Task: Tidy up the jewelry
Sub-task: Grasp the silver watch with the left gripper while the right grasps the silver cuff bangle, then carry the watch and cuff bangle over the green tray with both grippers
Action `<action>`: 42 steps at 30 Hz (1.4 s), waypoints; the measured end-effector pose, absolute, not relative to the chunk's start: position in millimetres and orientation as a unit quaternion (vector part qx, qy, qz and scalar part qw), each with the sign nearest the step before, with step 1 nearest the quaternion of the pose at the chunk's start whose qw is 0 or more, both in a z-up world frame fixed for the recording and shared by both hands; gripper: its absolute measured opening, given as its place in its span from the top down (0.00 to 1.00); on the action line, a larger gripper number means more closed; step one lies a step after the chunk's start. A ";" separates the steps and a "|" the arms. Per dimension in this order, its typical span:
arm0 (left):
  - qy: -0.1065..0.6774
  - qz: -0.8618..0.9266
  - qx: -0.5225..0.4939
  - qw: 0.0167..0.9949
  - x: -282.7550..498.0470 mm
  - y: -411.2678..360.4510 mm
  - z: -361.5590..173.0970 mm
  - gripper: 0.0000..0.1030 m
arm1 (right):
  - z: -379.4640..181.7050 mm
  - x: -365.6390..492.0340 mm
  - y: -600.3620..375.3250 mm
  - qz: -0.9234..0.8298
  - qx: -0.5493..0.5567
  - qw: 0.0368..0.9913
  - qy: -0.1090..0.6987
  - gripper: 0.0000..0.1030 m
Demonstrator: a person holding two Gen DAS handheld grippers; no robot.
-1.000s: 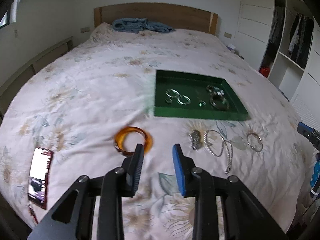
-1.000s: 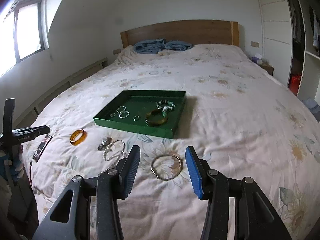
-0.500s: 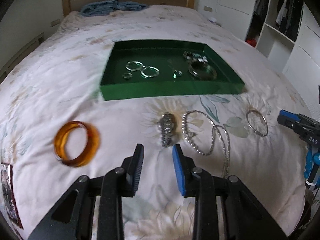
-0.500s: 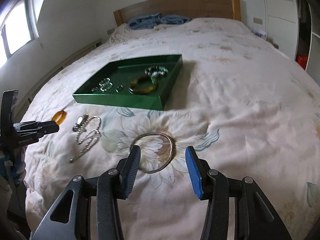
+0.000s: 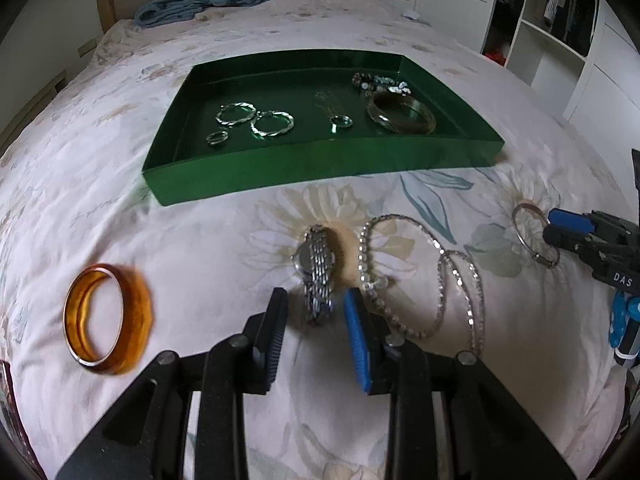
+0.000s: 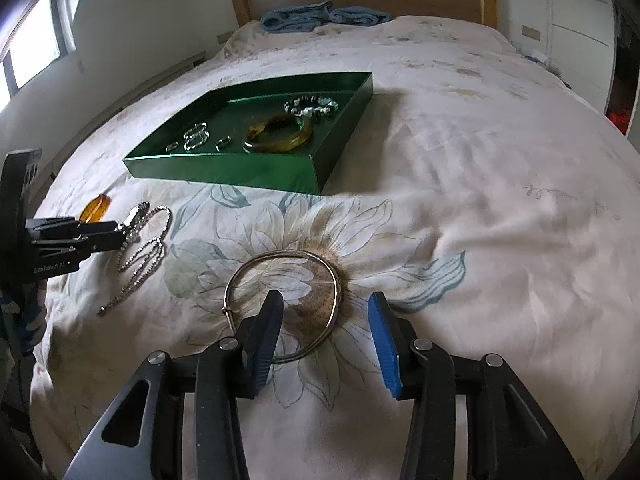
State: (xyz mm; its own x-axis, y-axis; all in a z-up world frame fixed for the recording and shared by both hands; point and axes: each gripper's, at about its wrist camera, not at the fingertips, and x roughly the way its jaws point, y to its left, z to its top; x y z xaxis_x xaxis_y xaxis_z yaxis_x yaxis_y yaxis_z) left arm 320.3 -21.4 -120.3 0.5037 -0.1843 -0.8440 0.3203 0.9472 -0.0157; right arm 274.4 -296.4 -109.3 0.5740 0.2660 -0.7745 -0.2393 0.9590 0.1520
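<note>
Bed (image 5: 200,240): flowered cover, under both tools.
Green tray (image 5: 320,168): set beyond the tools, rings inside.
Left tool (image 5: 316,312): held apart, silver watch (image 5: 316,268) between the tips, not squeezed.
Right tool (image 6: 326,312): just been closing, apart around the thin bangle (image 6: 280,300).

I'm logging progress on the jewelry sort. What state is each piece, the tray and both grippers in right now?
green tray: on the bed, partly filled
silver watch: on the bedspread, between open fingers
chain necklace: loose on the bedspread
amber bangle: on the bedspread, untouched
thin wire bangle: flat on the bedspread, not gripped
left gripper: open, straddling the watch
right gripper: open, jaws just been closing, over the wire bangle
</note>
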 end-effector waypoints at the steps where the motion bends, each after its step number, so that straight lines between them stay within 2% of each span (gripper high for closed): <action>1: 0.476 -0.146 0.072 0.864 322.5 -22.2 -121.3 0.72 | -110.1 275.8 -294.5 0.144 0.011 0.886 0.440 0.58; 11: 0.473 -0.146 0.067 0.867 335.2 -25.7 -131.5 0.74 | -120.4 290.5 -283.3 0.149 -0.012 0.880 0.452 0.59; 12: 0.470 -0.145 0.067 0.868 335.3 -26.2 -132.0 0.77 | -121.5 291.7 -282.7 0.148 -0.014 0.880 0.452 0.60; 15: 0.463 -0.142 0.065 0.872 333.6 -25.0 -132.1 0.80 | -124.0 294.2 -279.7 0.142 -0.023 0.881 0.451 0.72; 17: 0.456 -0.140 0.068 0.876 330.7 -25.0 -131.0 0.80 | -124.7 295.1 -279.8 0.136 -0.026 0.881 0.452 0.86; 19: 0.450 -0.136 0.071 0.880 327.3 -24.9 -128.3 0.80 | -123.6 295.8 -280.7 0.131 -0.025 0.883 0.450 0.94; 42: 0.397 -0.132 0.045 0.907 305.5 5.4 -74.3 0.80 | -50.2 273.1 -268.1 0.112 -0.047 0.924 0.363 0.95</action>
State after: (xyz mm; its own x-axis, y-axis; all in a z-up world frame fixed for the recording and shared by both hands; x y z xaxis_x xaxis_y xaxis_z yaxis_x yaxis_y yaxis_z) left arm 305.5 5.4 -74.3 0.6504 -0.2039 -0.7318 0.2747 0.9612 -0.0237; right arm 273.1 -268.1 -50.2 0.7108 0.1732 -0.6817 -0.2412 0.9705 -0.0051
